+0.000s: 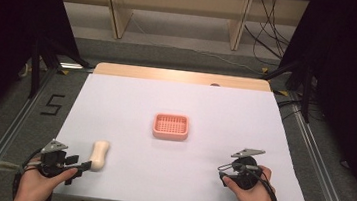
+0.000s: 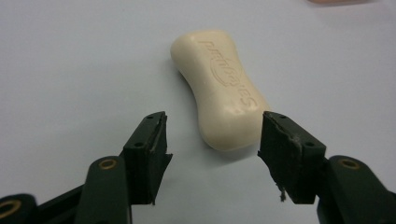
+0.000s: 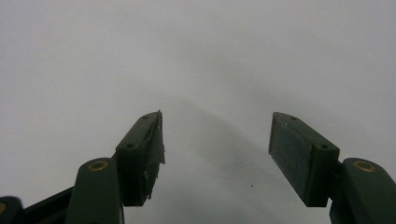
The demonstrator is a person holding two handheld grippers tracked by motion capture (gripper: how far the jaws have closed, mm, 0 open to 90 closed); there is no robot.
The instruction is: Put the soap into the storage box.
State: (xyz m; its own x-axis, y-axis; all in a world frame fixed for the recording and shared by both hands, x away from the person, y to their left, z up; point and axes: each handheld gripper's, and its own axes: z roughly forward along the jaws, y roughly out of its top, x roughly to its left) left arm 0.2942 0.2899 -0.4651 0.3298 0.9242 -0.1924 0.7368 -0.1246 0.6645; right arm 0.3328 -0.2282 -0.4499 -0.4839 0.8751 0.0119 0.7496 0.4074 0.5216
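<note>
A cream soap bar [image 1: 100, 155] lies at the lower left of the white table [image 1: 176, 105], near its front edge. The left gripper [image 1: 79, 166] gapes wide just before the bar's near end, not touching. A pink soap dish [image 1: 170, 126] sits mid-frame, bare surface all around. The right gripper [image 1: 222, 173], lower right, is spread and holds nothing.

Both grippers black plastic: left gripper [image 1: 80, 167], right gripper [image 1: 223, 172]. Each topped by a grey three-cornered plate, black cable trailing back past the hand. Jaws dark, flat-faced, small screw holes, brass-coloured pivot rivets. Pad edges worn, frayed. Forearms bare, no sleeves.
</note>
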